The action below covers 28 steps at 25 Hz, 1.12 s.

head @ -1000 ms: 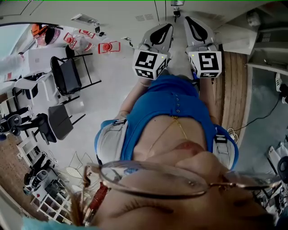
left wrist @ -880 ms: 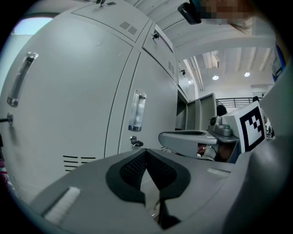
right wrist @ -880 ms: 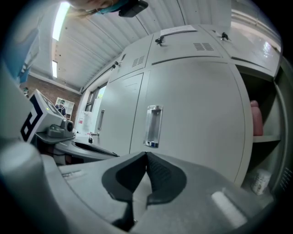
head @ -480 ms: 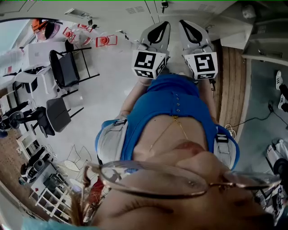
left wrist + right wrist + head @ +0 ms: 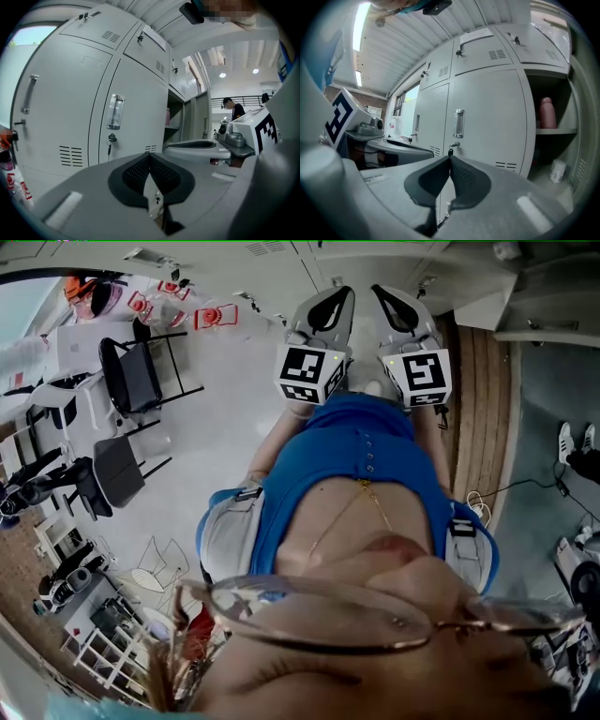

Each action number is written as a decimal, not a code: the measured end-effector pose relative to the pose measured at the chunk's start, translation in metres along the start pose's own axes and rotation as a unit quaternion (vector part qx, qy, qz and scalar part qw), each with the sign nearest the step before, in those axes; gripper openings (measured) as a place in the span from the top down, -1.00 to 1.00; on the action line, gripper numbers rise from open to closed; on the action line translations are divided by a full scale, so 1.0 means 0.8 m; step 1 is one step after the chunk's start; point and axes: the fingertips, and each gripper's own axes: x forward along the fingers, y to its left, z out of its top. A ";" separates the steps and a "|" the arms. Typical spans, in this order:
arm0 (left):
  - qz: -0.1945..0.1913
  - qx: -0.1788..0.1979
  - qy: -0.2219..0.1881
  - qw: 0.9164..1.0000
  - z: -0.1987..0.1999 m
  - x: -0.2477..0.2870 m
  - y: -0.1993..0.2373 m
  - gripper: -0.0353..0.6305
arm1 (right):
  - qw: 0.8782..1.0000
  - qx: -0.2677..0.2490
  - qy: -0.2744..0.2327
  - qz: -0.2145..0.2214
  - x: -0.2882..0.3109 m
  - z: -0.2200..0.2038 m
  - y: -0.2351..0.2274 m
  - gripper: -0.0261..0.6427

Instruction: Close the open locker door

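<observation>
Facing locker bank (image 5: 487,103): left gripper (image 5: 150,155), right gripper (image 5: 450,160) jaws pressed together, empty, probably readied as pushers; open compartment (image 5: 548,145) at 3 o'clock.

Readable text: none.
Locker label (image 5: 476,33): white slip on an upper door, print too small to read.
Marker cubes (image 5: 309,373): black-and-white square patterns, no letters.

I see a lab-style workroom: a wall of grey metal lockers (image 5: 487,112), black chairs (image 5: 131,381), cluttered equipment shelves (image 5: 105,660).
</observation>
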 end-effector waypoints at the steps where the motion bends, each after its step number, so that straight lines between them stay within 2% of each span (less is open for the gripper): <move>1: -0.001 0.003 0.004 1.000 -0.001 -0.001 -0.005 0.91 | 1.000 0.000 0.002 0.000 -0.005 -0.001 0.000 0.91; 10: -0.006 0.010 0.006 1.000 -0.008 -0.010 -0.046 0.90 | 1.000 0.002 0.008 -0.002 -0.044 -0.011 0.000 0.91; 28: -0.003 0.010 0.004 1.000 -0.013 -0.011 -0.067 0.90 | 1.000 -0.002 0.009 0.002 -0.065 -0.016 -0.008 0.91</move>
